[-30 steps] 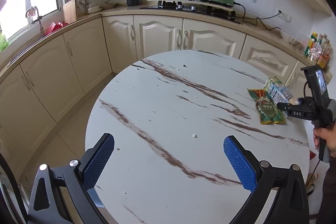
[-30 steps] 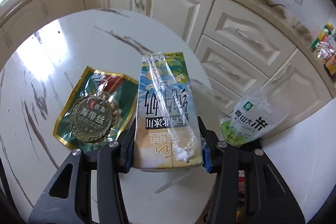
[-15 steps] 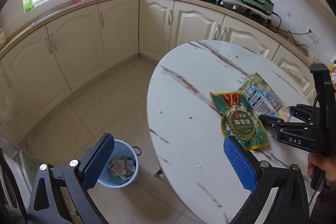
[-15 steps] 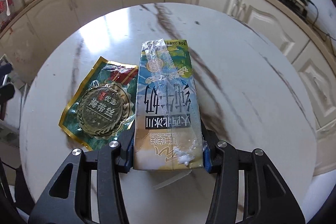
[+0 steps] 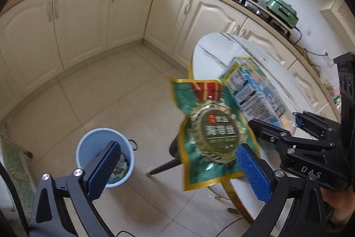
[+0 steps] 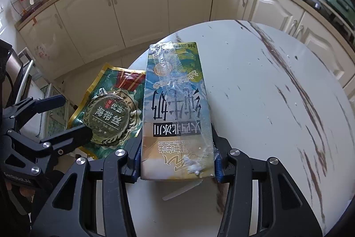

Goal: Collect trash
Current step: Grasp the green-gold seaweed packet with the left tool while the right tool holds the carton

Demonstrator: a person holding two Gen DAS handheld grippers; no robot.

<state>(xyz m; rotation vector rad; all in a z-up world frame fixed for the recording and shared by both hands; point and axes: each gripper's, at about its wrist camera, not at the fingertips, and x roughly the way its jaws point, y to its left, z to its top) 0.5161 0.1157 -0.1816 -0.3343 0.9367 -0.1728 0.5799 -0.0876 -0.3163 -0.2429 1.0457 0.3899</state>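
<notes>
- My left tool (image 5: pixel 177 170) is spread and empty; the blue bin (image 5: pixel 104 157) sits on the floor beyond its left pad.
- The green wrapper (image 6: pixel 108 112), limp and slippery, hangs left of my right tool (image 6: pixel 177 161).
- That tool pinches the light, crushable milk carton (image 6: pixel 175 108) at its base.

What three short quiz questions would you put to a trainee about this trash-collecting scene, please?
1. True or false: the right hand-held gripper is clamped on the milk carton.
2. Where does the blue bin stand? A) on the table B) on the floor C) on the counter
3. Fill in: the jaws of the left hand-held gripper are ____.

Key: 1 true; 2 B; 3 open, with nothing gripped.
</notes>
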